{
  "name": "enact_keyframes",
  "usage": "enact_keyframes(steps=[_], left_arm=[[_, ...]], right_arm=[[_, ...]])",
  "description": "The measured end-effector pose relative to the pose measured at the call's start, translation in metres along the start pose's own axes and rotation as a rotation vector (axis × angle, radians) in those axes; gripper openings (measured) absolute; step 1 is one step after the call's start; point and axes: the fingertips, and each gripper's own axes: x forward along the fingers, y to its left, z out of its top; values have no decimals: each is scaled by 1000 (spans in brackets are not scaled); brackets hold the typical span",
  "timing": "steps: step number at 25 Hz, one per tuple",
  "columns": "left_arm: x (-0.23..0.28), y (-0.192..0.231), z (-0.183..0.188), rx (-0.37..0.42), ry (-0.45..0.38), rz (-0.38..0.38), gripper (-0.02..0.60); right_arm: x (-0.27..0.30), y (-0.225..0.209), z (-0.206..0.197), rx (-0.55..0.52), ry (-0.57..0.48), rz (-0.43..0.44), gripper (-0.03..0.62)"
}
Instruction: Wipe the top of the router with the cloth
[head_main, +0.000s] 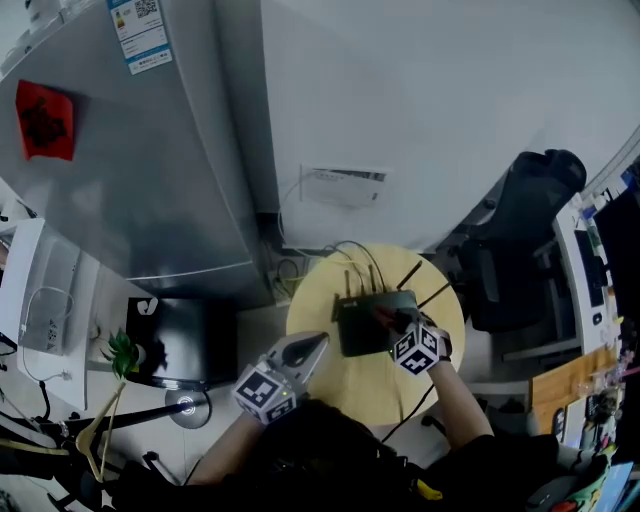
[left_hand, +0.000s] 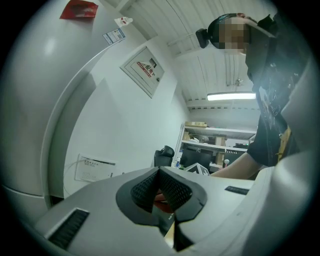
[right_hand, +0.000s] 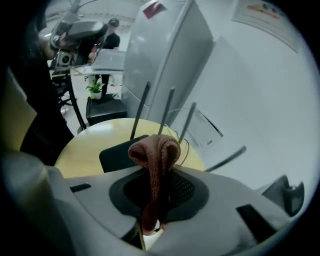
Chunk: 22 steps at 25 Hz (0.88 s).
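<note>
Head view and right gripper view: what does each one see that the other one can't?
Only the head view shows the left claw, pointing toward the router. Only the right gripper view shows up close that the right claw is shut on the pinkish cloth. Both show the black router with its antennas on the round yellow table.

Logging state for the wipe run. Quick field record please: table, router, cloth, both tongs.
table: round, yellow top
router: black, lying on the table, antennas up
cloth: reddish knit, bunched above the pads
right tongs: shut on the cloth, over the router
left tongs: shut, empty, at the table's left edge, clear of the router
cloth touching router: cannot tell
</note>
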Motion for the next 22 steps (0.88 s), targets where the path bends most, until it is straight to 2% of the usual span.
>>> enact_keyframes(steps=[4, 7, 14, 17, 22], left_arm=[[-14, 11, 3, 14, -19, 63, 2], [-29, 19, 4, 9, -31, 128, 2], [-61, 32, 2, -2, -34, 252, 2], [-69, 35, 1, -9, -37, 289, 2], [-75, 37, -1, -11, -45, 310, 2]], right_arm=[[33, 16, 27, -258, 60, 19, 64], [55, 22, 40, -376, 88, 34, 64], [75, 23, 81, -499, 65, 53, 64], [90, 31, 74, -528, 111, 62, 64], [96, 57, 57, -578, 139, 139, 64]])
